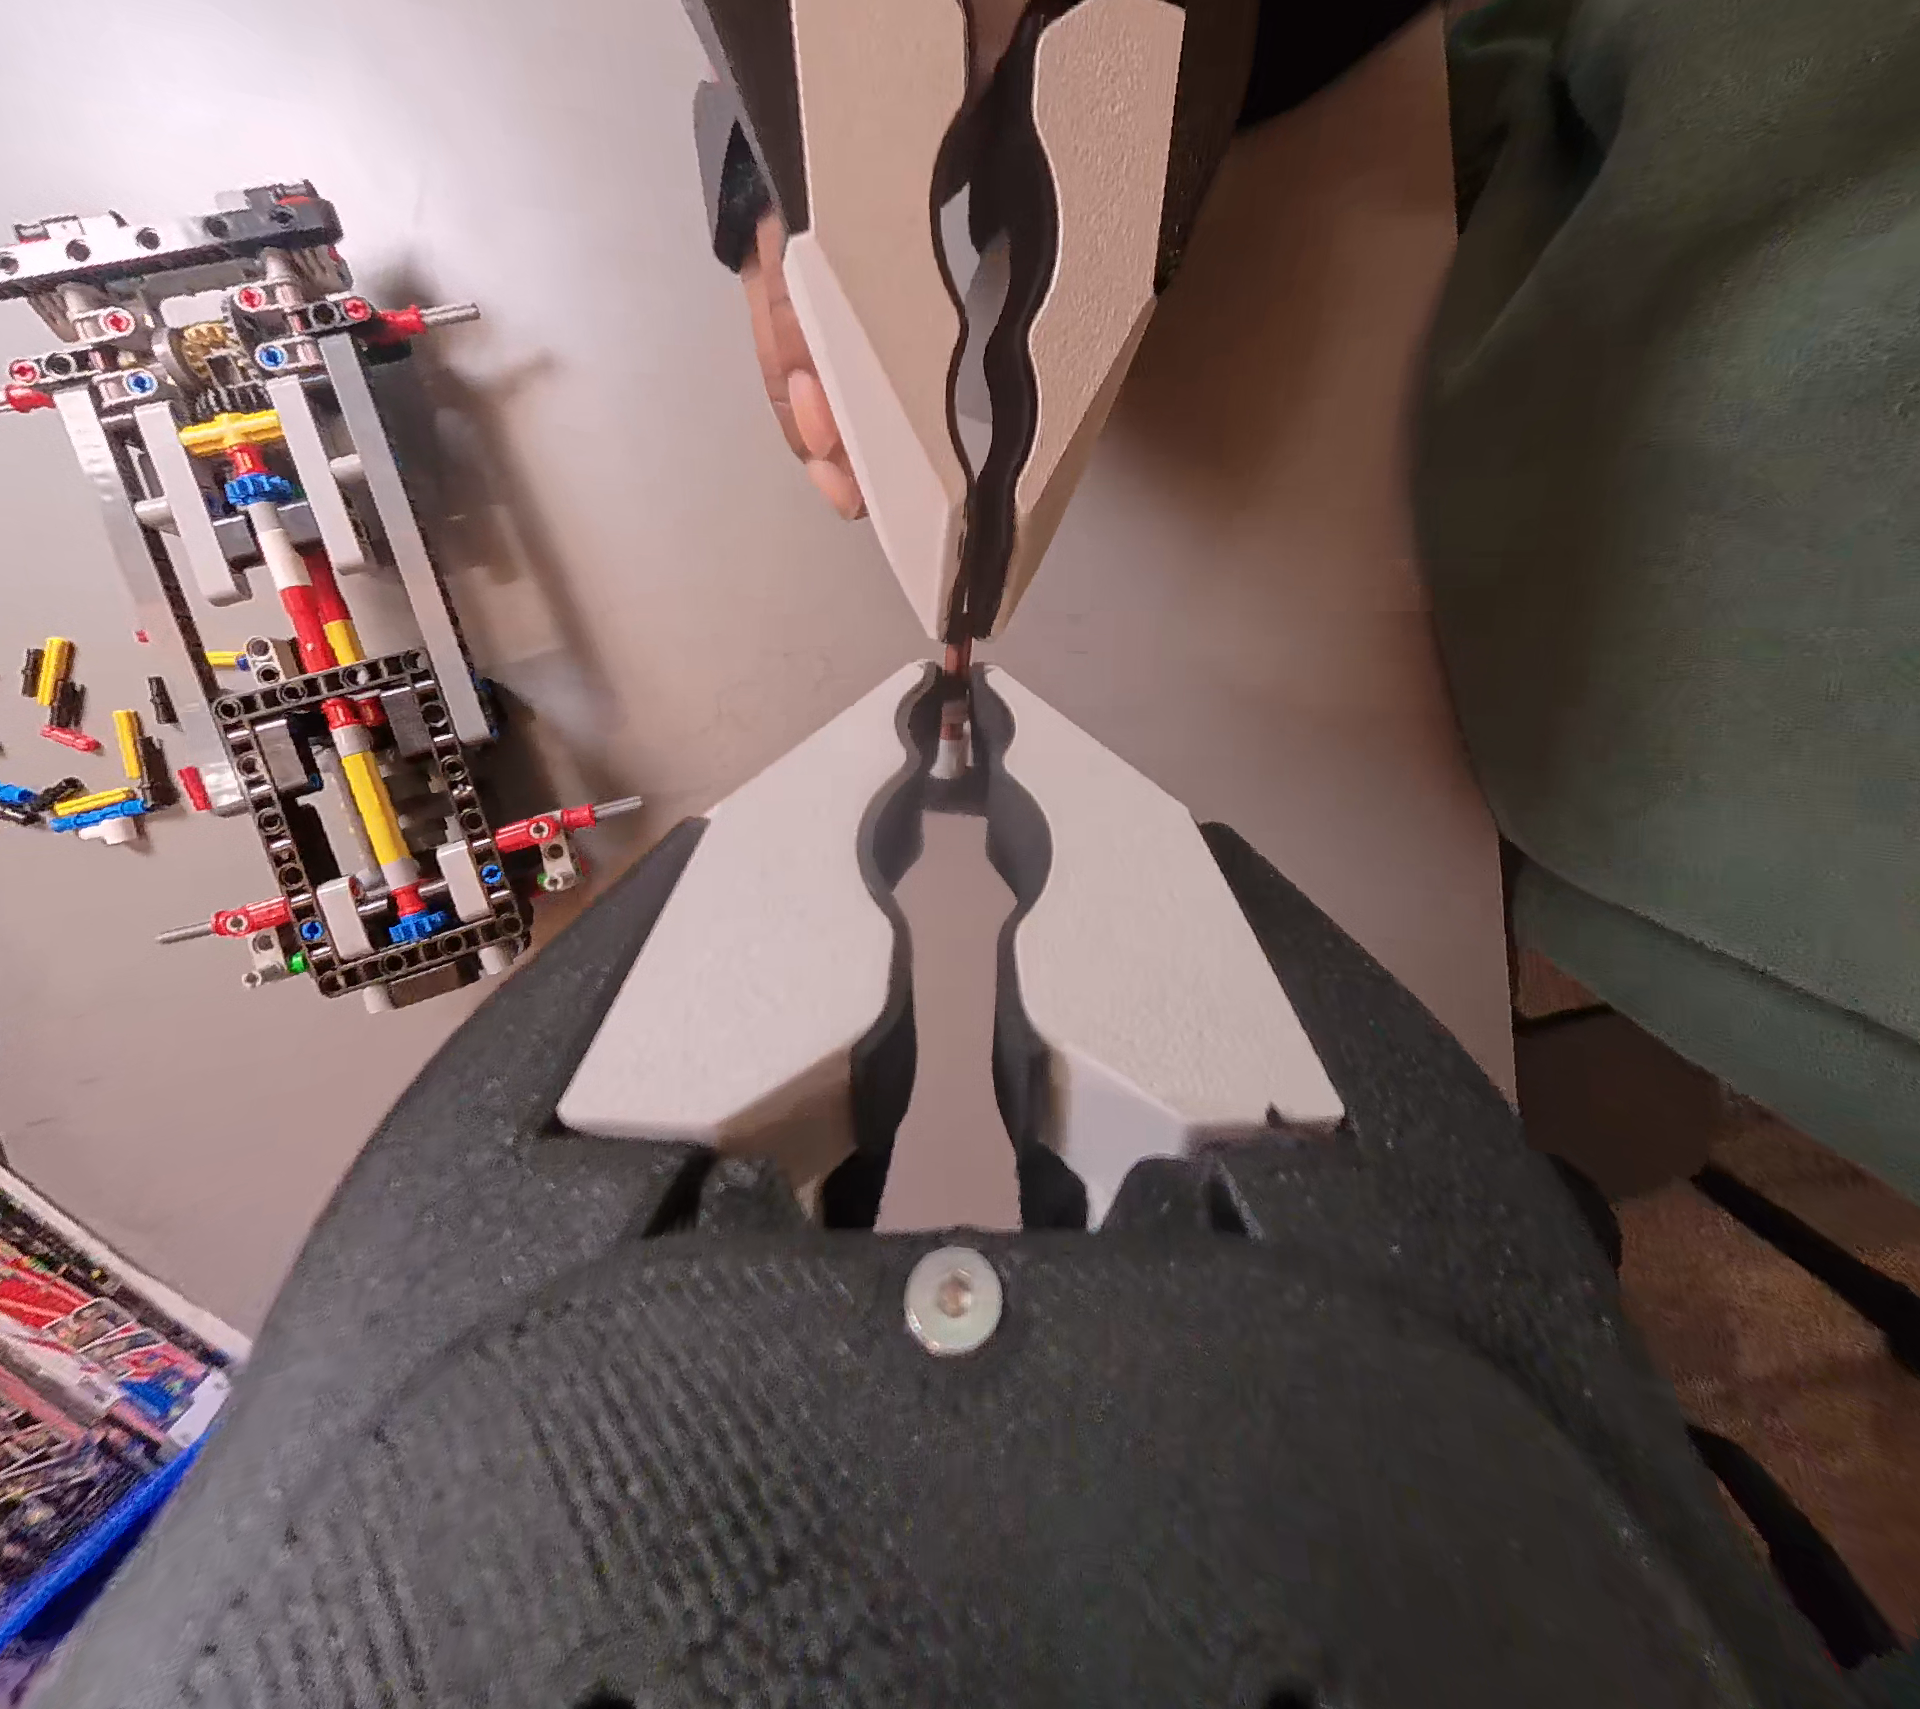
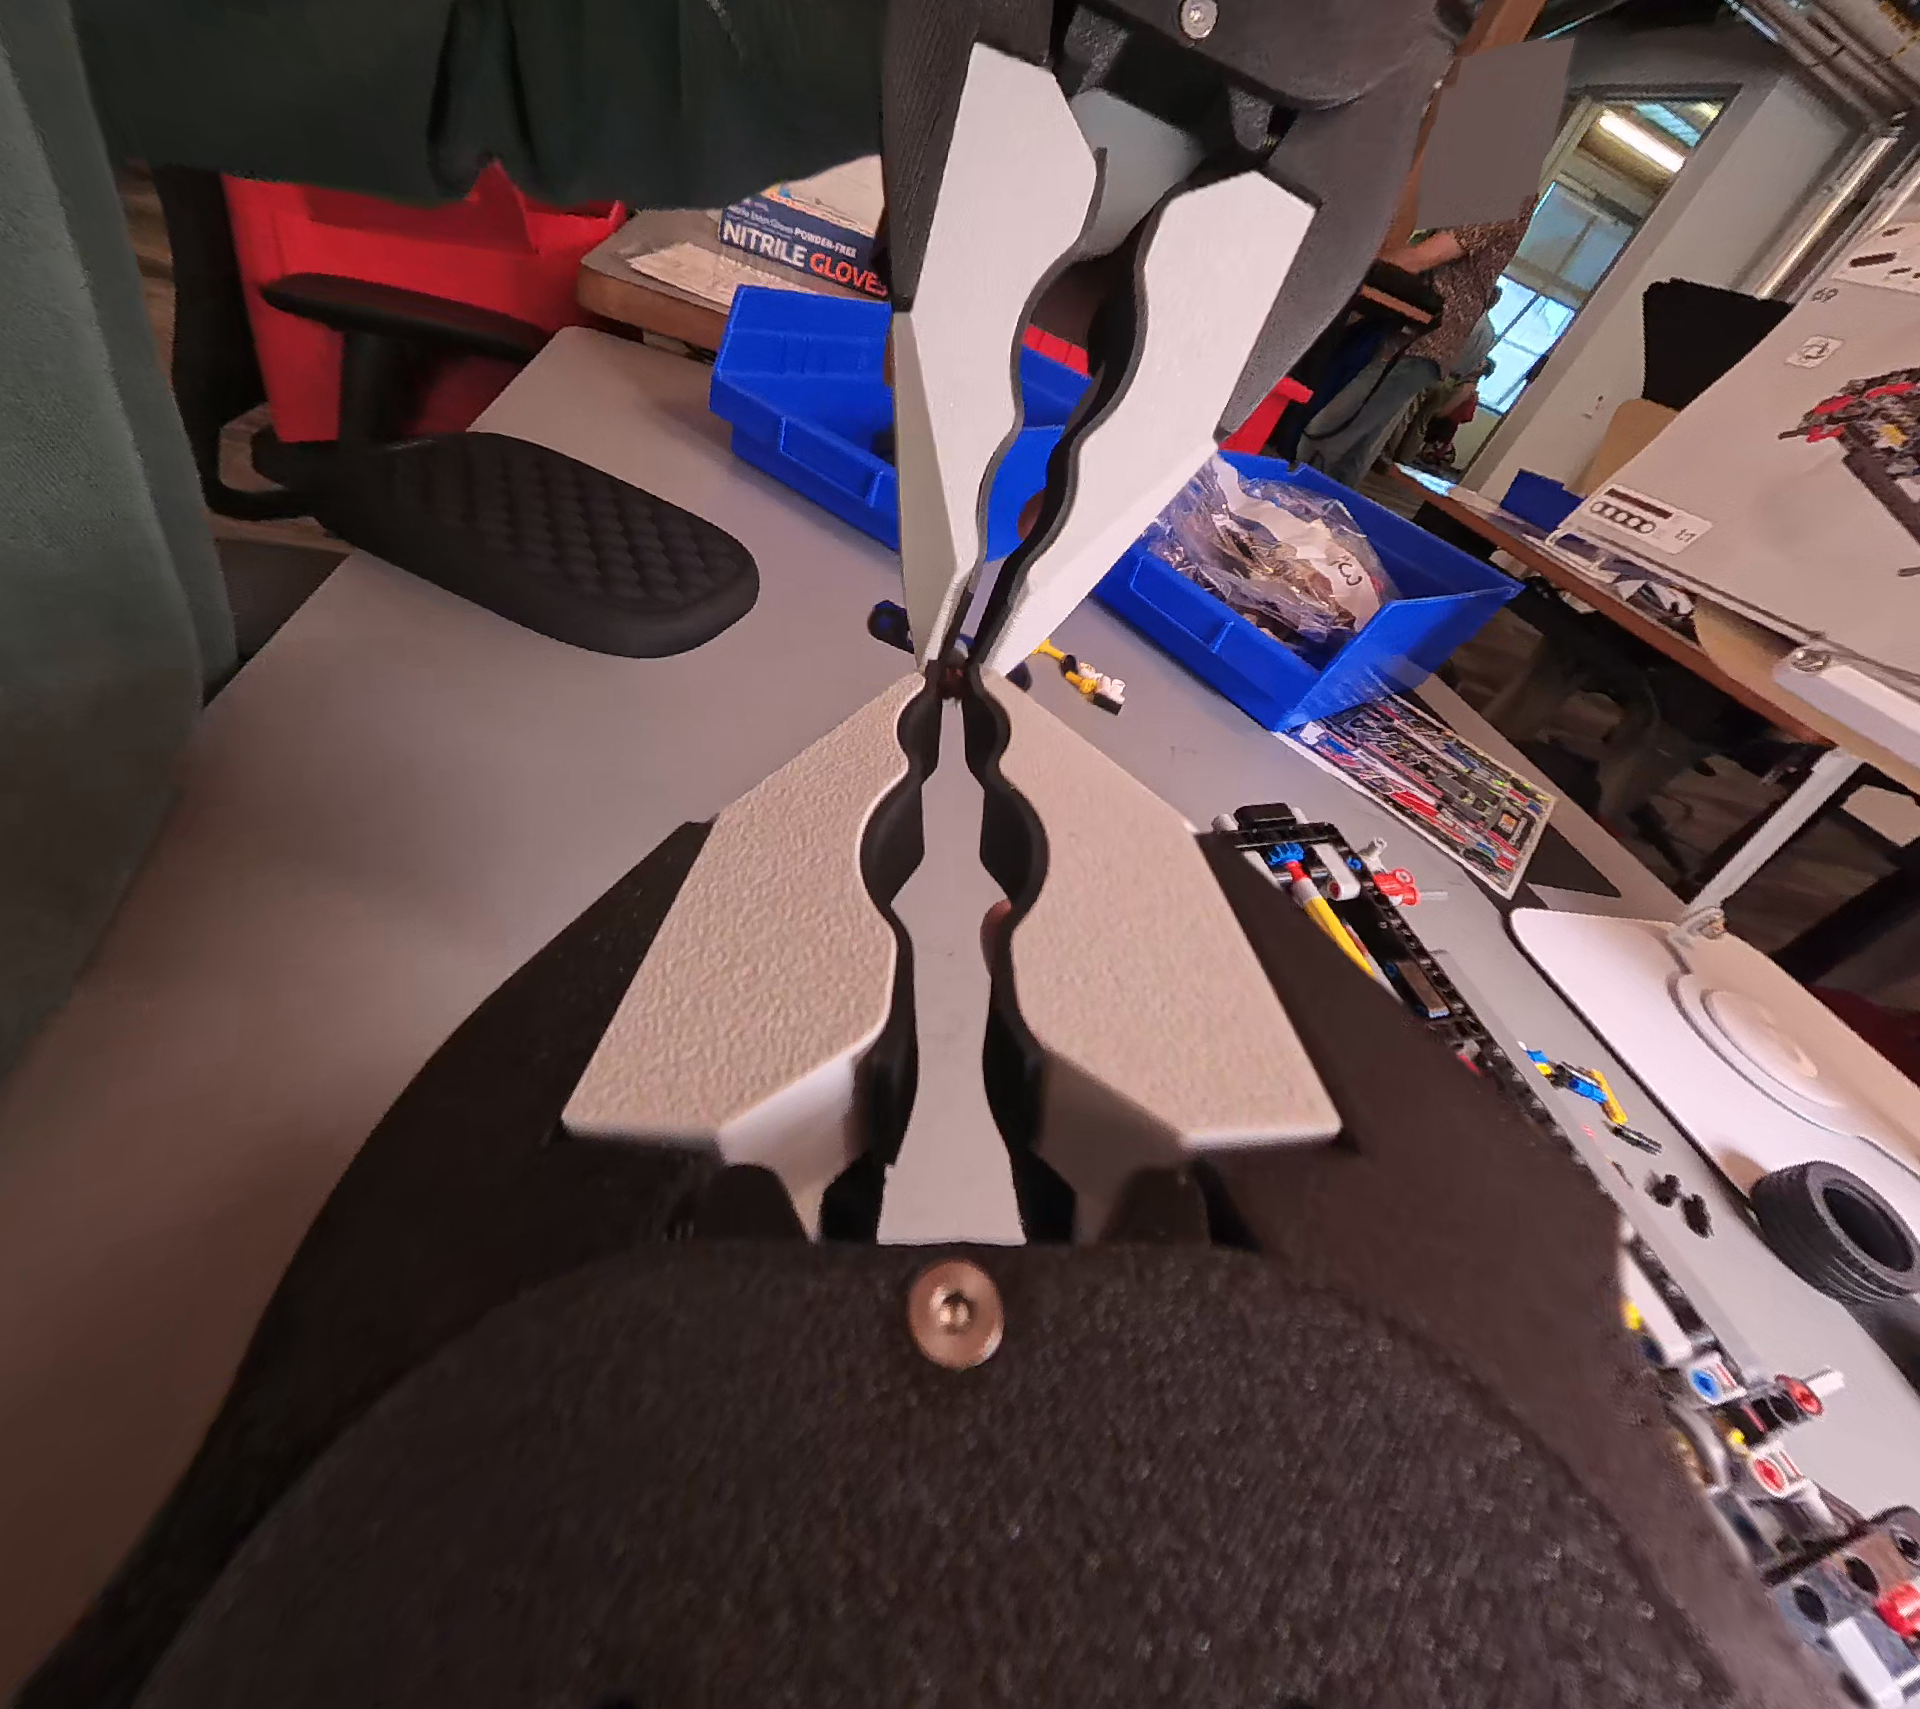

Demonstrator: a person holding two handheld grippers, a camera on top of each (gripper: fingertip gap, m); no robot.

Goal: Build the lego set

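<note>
Left gripper [image 1: 951, 724] jaws are nearly closed, pinching a small grey-and-red pin piece [image 1: 952, 737] at the tips. Right gripper [image 2: 948, 688] meets it tip to tip, jaws pinched on a thin dark red axle [image 1: 961, 651] whose long axis runs straight along the line between both grippers, so the coming push looks axial: axle into pin. Both tips sit equally close to the joint, held above the bench [image 2: 520, 776]. The lego chassis [image 1: 301, 599] lies well to the left on the bench, loose parts [image 1: 94, 755] just left of it. Far side, a blue bin [image 2: 1330, 620] holds a clear bag of parts [image 2: 1268, 558]; a second blue bin [image 2: 810, 392] behind it, contents not visible. Tyre [image 2: 1839, 1233] near right.
</note>
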